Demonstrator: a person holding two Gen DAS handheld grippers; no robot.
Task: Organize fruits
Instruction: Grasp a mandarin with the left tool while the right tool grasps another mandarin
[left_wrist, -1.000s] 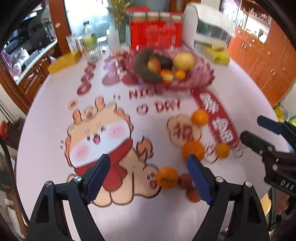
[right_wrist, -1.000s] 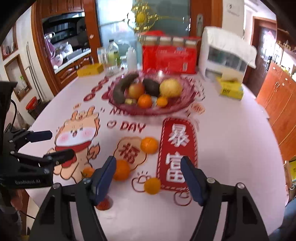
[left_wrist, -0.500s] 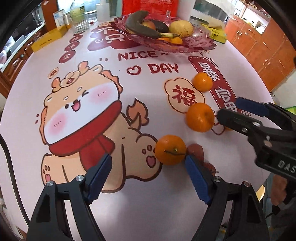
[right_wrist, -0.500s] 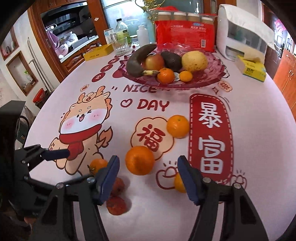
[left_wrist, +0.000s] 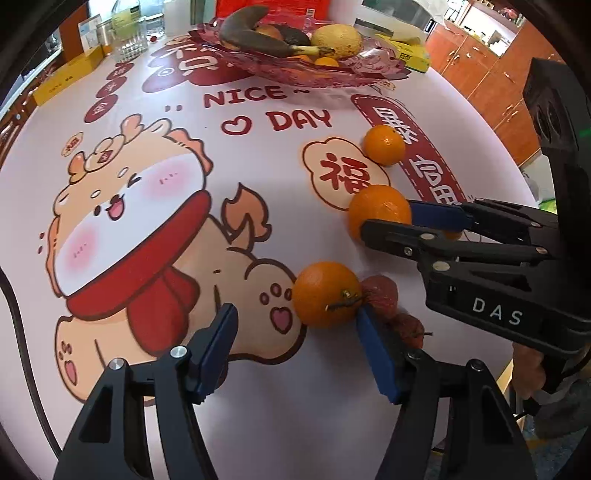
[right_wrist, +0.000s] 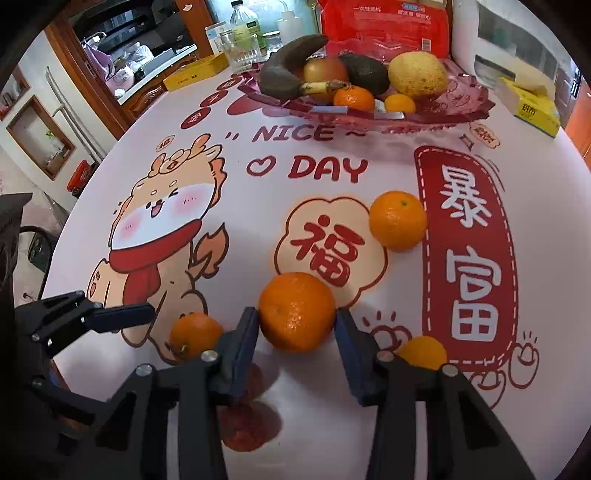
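Several oranges lie on the printed tablecloth. My left gripper is down around a stemmed orange, its jaws closing. The right pad touches the fruit; the left pad still stands apart from it. My right gripper is closing on a larger orange, and both pads meet its sides. That same gripper shows in the left wrist view, around the larger orange. Two reddish-brown fruits lie against the stemmed orange. The pink fruit dish at the back holds a banana, an avocado, a pear and small oranges.
Another orange and a smaller one lie by the red banner print. Yellow boxes, a bottle, glasses, a red package and a white appliance stand behind the dish. The round table's edge runs close below both grippers.
Both grippers have dropped toward the table and tilted down. Their jaws have narrowed, the right one onto the larger orange, the left one around the stemmed orange.
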